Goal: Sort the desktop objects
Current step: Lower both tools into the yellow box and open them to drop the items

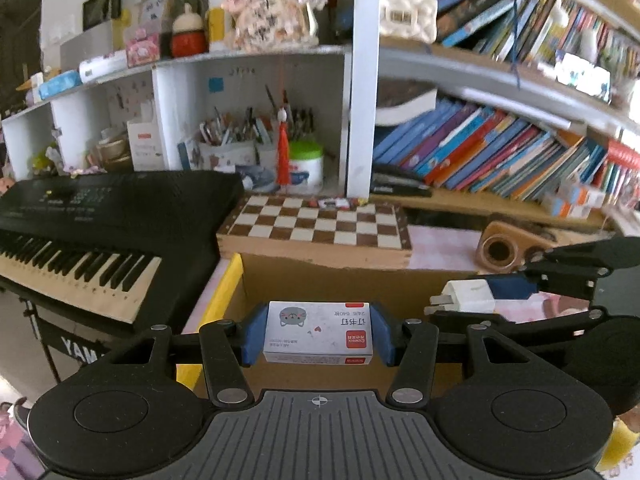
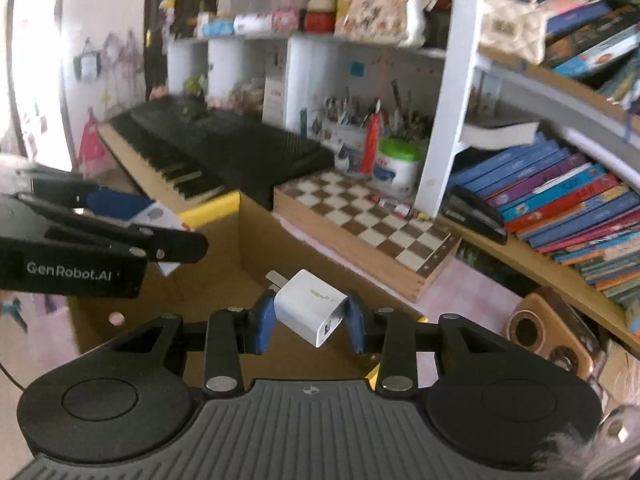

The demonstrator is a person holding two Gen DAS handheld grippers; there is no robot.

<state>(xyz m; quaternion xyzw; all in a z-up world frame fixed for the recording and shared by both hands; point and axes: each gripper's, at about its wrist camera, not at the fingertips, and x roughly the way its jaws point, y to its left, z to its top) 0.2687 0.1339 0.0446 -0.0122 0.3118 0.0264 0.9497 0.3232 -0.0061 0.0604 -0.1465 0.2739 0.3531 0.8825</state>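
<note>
My left gripper (image 1: 319,334) is shut on a small white staples box (image 1: 319,332) with a grey cat face and a red label, held above an open cardboard box (image 1: 320,276). My right gripper (image 2: 311,316) is shut on a white USB charger plug (image 2: 310,312), tilted, prongs pointing away, also above the cardboard box (image 2: 200,280). The right gripper and the charger (image 1: 464,298) also show at the right of the left wrist view. The left gripper (image 2: 120,232) shows at the left of the right wrist view with the staples box partly hidden.
A chessboard (image 1: 316,224) lies behind the cardboard box. A black keyboard piano (image 1: 100,232) stands to the left. White shelves hold pen cups (image 1: 240,148) and rows of books (image 1: 500,160). A wooden speaker (image 1: 504,246) lies at the right. A black stapler (image 2: 476,216) sits by the books.
</note>
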